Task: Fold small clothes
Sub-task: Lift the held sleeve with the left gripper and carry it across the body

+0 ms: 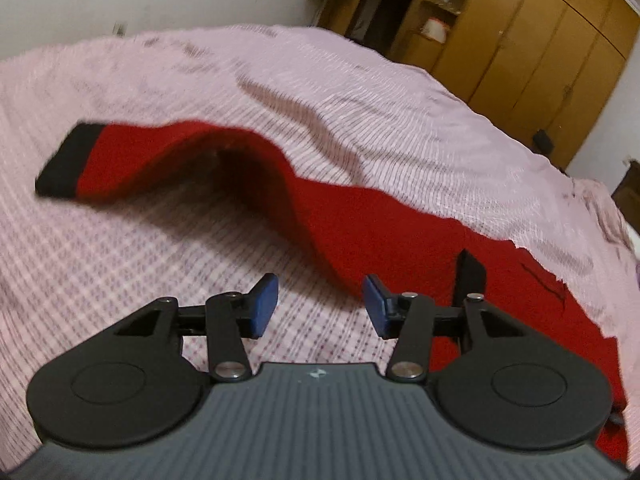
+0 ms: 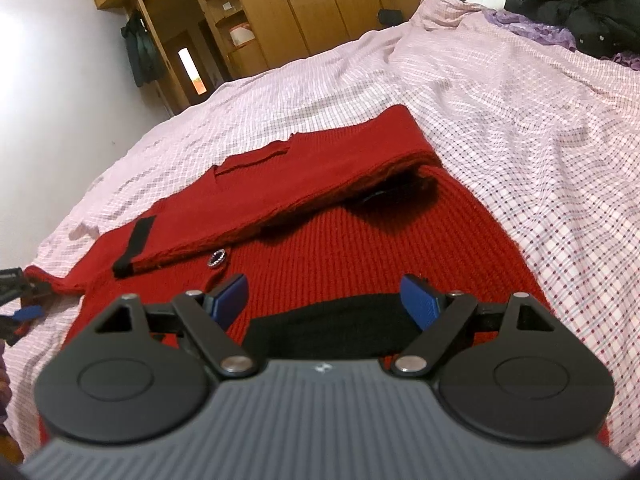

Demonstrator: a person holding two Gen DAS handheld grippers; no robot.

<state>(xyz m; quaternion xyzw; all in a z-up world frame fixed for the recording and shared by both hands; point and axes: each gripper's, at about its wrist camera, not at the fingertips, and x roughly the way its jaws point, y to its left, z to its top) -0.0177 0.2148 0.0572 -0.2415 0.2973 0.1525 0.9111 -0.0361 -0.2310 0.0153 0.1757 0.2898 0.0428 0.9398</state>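
A small red knit cardigan point(image 2: 340, 240) with black trim lies on the pink checked bedsheet point(image 2: 520, 140). In the right wrist view one side is folded over the body, and a round button point(image 2: 218, 258) shows beside the fold. My right gripper point(image 2: 324, 300) is open and empty, just above the black hem point(image 2: 328, 328). In the left wrist view a red sleeve point(image 1: 192, 156) with a black cuff point(image 1: 66, 160) stretches left, arched off the sheet. My left gripper point(image 1: 320, 304) is open and empty, at the sleeve's near edge.
Wooden wardrobes point(image 2: 304, 8) stand beyond the bed point(image 1: 532, 40). A pile of dark and purple clothes point(image 2: 580, 4) lies at the bed's far right. White wall point(image 2: 52, 80) is on the left. The left gripper shows at the right wrist view's left edge point(image 2: 16, 300).
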